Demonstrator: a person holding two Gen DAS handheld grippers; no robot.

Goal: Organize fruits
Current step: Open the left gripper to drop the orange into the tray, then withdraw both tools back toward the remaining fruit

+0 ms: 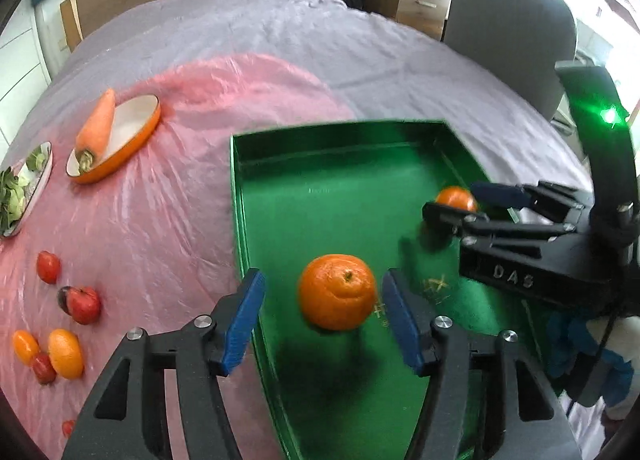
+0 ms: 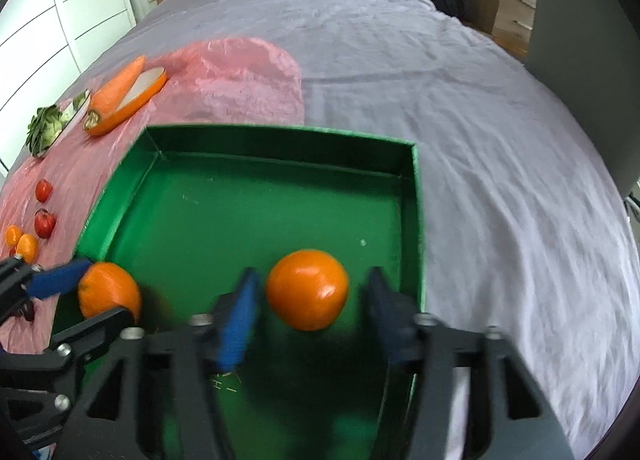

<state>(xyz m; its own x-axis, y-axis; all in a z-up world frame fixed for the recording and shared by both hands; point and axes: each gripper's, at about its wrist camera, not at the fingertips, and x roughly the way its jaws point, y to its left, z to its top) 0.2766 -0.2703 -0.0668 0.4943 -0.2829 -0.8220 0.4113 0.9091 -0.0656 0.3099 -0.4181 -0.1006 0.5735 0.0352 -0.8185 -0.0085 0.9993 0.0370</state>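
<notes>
A: Spread blue pads of the left gripper [image 1: 322, 316] are seen flanking, not touching, a tangerine [image 1: 337, 291] inside the green tray [image 1: 340, 127].

B: Likewise the right gripper [image 2: 310, 316], spread around the orange [image 2: 307, 289] in that tray. Both could be rolled or knocked if pads are withdrawn carelessly.

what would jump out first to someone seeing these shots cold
The bright green tray on the grey bedspread grabs the eye, with two oranges over it, each between open blue-padded fingers. The dimpled orange sits at the left gripper, the smooth orange at the right gripper. To the left, on pink plastic sheet, a carrot lies across an orange dish.
</notes>
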